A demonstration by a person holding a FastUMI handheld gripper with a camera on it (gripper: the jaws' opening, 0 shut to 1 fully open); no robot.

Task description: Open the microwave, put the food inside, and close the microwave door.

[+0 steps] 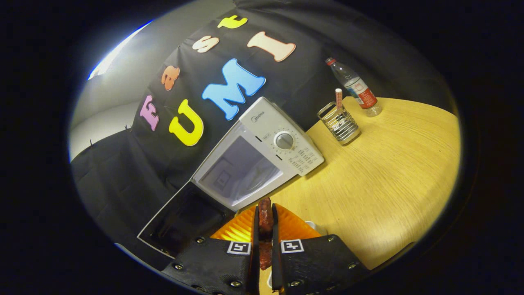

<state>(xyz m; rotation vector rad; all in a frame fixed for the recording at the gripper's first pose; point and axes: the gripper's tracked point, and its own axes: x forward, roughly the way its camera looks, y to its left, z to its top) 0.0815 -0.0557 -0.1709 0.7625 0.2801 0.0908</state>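
My gripper (pixel 265 217) is shut on a dark reddish-brown piece of food (pixel 265 216), which stands up between the two fingers. Under the fingers lies an orange ribbed plate (pixel 241 230) on the wooden table (pixel 393 172). Just beyond the fingers stands the white microwave (pixel 266 151). Its cavity (pixel 241 170) gapes toward me, pale inside, and the dark glass door (pixel 180 223) hangs swung out to the left of the fingers. The dial (pixel 284 141) sits on the control panel at the right of the cavity.
A wire mesh holder (pixel 340 123) with a striped straw stands on the table to the right of the microwave. A clear water bottle (pixel 355 87) with a red label stands behind it. A small white object (pixel 312 224) peeks out beside the plate.
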